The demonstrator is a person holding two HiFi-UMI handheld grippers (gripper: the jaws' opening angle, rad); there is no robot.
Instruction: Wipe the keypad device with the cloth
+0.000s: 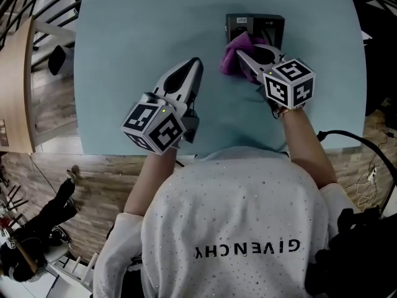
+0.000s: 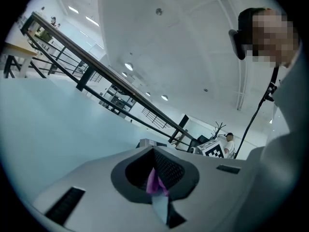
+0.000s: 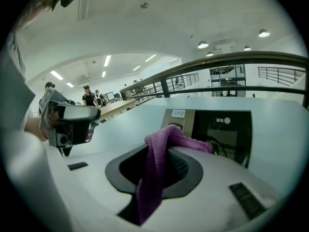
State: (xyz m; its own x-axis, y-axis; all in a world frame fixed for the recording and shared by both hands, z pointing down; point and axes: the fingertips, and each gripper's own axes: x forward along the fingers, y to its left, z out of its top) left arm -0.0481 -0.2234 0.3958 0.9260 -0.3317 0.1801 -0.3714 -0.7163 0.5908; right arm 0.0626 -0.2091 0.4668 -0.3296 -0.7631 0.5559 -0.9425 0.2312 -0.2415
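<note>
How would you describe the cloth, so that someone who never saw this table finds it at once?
On the pale blue table, go to the far edge, where a dark keypad device lies. At its near left corner, the right gripper pinches the cloth. It is the only purple, soft thing there.

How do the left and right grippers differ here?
The right gripper is shut on the purple cloth at the keypad device; the left gripper, jaws together, holds nothing. The right reaches the device; the left is over bare table, short of it. Both point away from the person.
</note>
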